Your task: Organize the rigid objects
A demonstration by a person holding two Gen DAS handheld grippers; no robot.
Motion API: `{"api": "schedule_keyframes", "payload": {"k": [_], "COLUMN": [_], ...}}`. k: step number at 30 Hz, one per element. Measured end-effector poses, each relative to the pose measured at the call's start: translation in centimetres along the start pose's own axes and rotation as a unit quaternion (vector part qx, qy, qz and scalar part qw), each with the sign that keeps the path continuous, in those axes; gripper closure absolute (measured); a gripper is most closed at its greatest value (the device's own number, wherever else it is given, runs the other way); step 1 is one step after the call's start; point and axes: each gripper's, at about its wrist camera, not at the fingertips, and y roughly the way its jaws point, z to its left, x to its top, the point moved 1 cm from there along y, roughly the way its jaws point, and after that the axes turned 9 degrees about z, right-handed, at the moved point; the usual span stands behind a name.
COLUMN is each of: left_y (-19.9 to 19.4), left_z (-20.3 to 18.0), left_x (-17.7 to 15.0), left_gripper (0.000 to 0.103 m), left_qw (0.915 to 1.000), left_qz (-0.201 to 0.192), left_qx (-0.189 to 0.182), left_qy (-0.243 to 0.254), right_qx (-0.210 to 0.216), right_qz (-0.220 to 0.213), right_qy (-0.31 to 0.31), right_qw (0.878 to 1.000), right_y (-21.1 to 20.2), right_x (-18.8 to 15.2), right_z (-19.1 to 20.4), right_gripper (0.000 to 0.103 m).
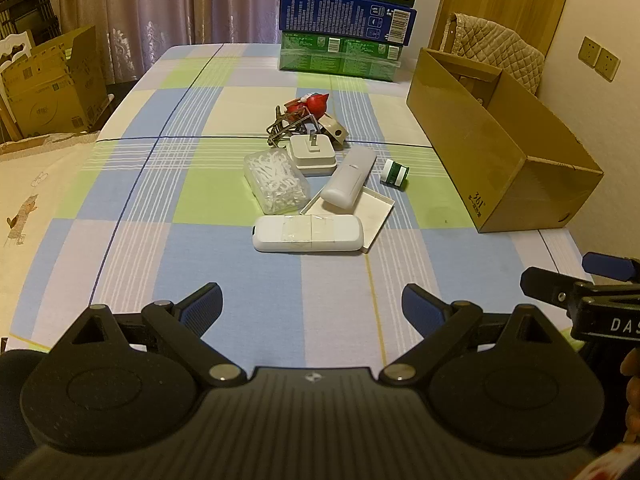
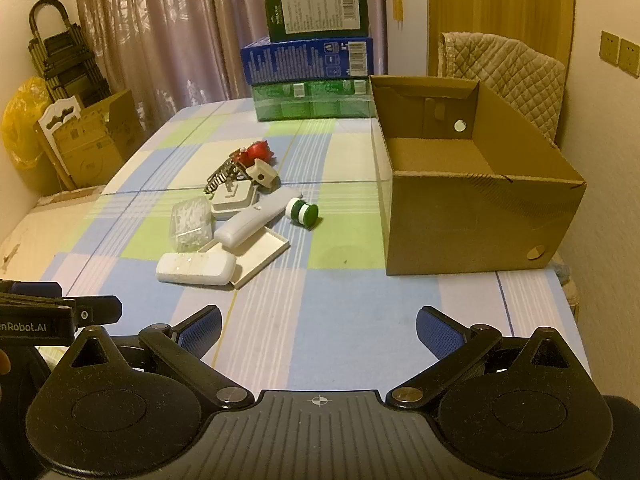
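A cluster of small items lies mid-table: a white remote (image 1: 308, 234) (image 2: 196, 268) nearest me, a flat white tray (image 1: 362, 210) (image 2: 260, 254) with a grey-white case (image 1: 350, 178) (image 2: 256, 220) resting on it, a clear box of white picks (image 1: 276, 182) (image 2: 191, 222), a white charger (image 1: 313, 154) (image 2: 233, 198), a green-and-white jar (image 1: 395, 174) (image 2: 302, 212), a metal clip (image 1: 282, 124) and a red toy (image 1: 314, 102) (image 2: 258, 152). An open cardboard box (image 1: 504, 152) (image 2: 472, 216) stands to the right. My left gripper (image 1: 312, 308) and right gripper (image 2: 318, 330) hover open and empty over the near table.
Stacked green and blue cartons (image 1: 348, 28) (image 2: 312, 76) stand at the table's far edge. A padded chair back (image 2: 500, 68) rises behind the box. Another cardboard box (image 1: 48, 88) sits on the floor at left. The checked tablecloth (image 2: 340, 320) covers the table.
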Motion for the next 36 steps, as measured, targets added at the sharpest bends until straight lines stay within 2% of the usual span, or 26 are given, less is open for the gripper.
{"api": "schedule_keyframes", "payload": {"k": [24, 25, 36], "left_y": [-0.03, -0.04, -0.03], "left_z": [-0.11, -0.09, 0.02], "left_x": [0.05, 0.04, 0.1], "left_gripper": [0.009, 0.009, 0.009], "left_qw": [1.0, 0.9995, 0.9995], "left_qz": [0.001, -0.002, -0.002], "left_qx": [-0.007, 0.009, 0.007], "left_qy": [-0.003, -0.029, -0.03], "right_qx": [-0.001, -0.001, -0.001], "right_qz": [0.002, 0.002, 0.002], "right_qy": [-0.002, -0.001, -0.002], "right_qw": [1.0, 1.0, 1.0], "right_y": [0.07, 0.07, 0.21], "right_x": [0.07, 0.08, 0.17], "right_z": [0.04, 0.05, 0.16], "right_gripper": [0.002, 0.002, 0.002]}}
